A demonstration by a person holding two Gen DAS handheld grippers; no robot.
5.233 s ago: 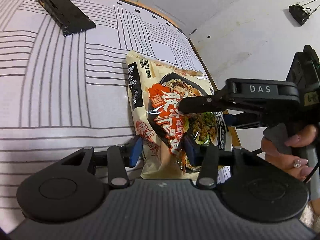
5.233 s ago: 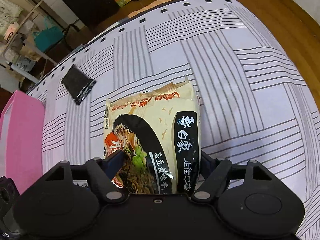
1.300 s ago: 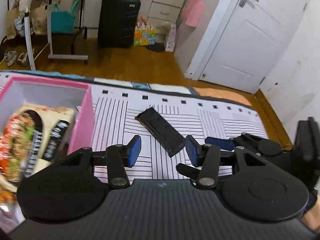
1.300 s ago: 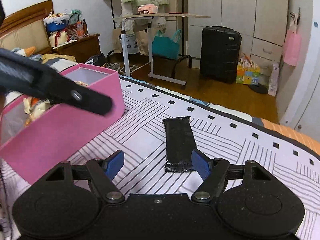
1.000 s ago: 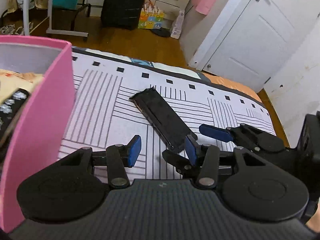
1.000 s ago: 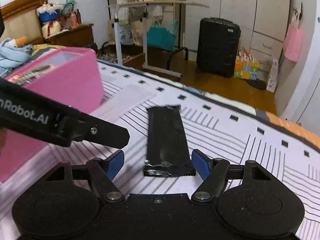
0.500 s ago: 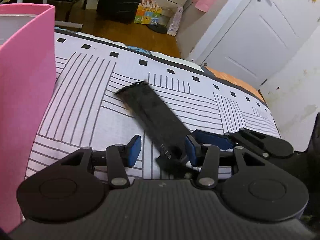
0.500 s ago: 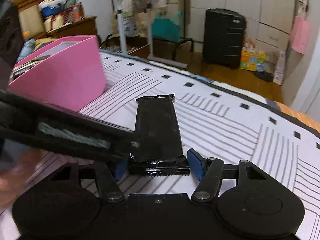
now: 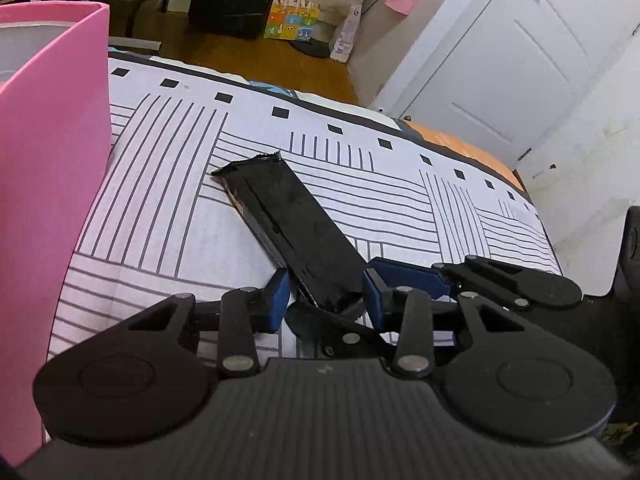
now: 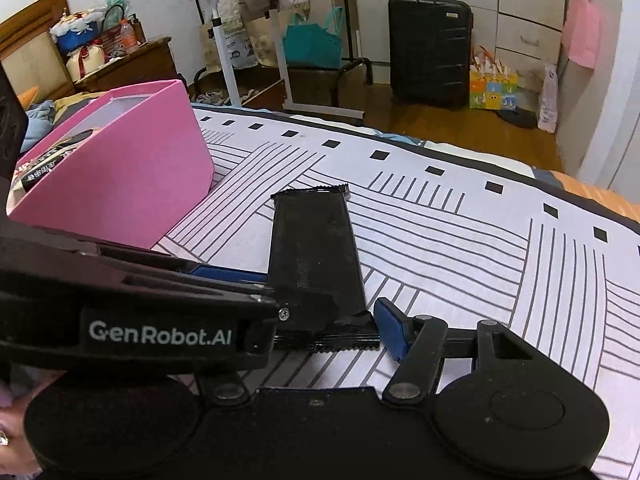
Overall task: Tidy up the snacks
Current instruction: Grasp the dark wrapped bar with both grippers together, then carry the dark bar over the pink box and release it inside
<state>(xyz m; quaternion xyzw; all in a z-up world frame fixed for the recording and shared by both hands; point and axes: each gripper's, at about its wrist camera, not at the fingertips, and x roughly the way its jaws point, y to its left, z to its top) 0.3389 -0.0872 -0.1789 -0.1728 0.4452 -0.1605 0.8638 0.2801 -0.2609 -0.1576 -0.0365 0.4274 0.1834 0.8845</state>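
One long black foil snack packet [image 9: 288,224] lies on the striped bedsheet [image 9: 400,200], just beside the pink fabric storage box [image 10: 132,168]. I am picking it up. My left fingers [image 9: 324,294] and my right fingers [image 10: 320,320] both straddle its near end, narrowly parted; I cannot tell whether either pair grips yet. Next I judge I must close, lift, and carry it into the box, where one noodle bag [image 10: 44,164] already shows.

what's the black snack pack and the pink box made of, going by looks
Black snack pack: likely thin plastic or foil film, with serrated crimped ends and a glossy sheen at the near seal. Pink box: looks like matte fabric-covered board with flat stiff walls; hard to confirm.
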